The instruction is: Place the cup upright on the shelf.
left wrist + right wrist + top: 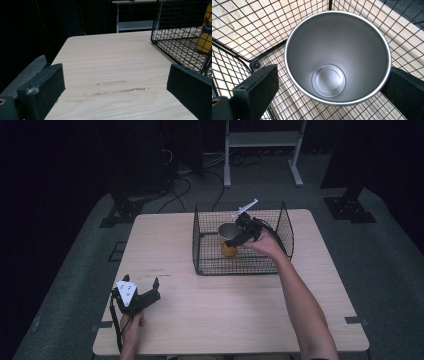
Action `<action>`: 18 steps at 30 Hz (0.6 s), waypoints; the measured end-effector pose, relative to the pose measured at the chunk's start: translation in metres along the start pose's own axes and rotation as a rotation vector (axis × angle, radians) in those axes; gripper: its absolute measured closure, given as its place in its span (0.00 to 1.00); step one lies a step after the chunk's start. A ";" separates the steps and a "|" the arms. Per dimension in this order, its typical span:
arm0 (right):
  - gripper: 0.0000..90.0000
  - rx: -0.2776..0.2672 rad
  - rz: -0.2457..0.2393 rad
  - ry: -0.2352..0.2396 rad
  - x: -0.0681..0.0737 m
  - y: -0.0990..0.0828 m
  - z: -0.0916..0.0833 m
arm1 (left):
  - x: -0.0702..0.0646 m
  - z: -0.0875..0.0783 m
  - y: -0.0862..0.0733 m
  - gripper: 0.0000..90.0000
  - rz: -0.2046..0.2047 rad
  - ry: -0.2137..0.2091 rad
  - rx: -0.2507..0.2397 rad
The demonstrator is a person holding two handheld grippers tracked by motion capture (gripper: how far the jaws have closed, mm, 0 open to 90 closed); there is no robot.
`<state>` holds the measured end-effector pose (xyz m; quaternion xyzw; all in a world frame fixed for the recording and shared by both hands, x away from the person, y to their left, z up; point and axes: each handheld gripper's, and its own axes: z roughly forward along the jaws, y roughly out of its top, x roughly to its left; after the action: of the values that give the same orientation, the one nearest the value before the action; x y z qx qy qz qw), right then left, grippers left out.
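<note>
A yellow cup with a steel inside stands upright in a black wire basket at the back middle of the table. My right gripper reaches down into the basket, open, with one jaw on each side of the cup. In the right gripper view the cup is empty, and a narrow gap shows between its rim and the left jaw. My left gripper lies open on the table at the front left, nothing between its jaws. From the left gripper view the cup shows behind the basket mesh.
The light wooden table has faint scuff marks ahead of the left gripper. A white metal stand and cables lie on the dark floor behind the table. The basket's walls rise around the cup.
</note>
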<state>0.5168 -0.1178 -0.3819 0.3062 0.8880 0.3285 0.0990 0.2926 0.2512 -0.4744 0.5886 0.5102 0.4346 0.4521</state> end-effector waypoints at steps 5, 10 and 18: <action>0.03 -0.019 0.010 -0.007 -0.002 0.000 -0.006 | 0.000 0.000 0.000 0.01 0.001 0.001 0.001; 0.03 -0.042 0.023 -0.020 -0.005 0.000 -0.016 | 0.000 0.000 0.000 0.01 0.000 0.003 0.001; 0.03 -0.094 0.051 -0.023 -0.012 -0.001 -0.038 | 0.000 0.000 0.000 0.01 0.002 0.005 0.002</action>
<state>0.5113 -0.1457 -0.3543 0.3274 0.8624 0.3686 0.1152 0.2930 0.2509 -0.4745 0.5885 0.5114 0.4359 0.4496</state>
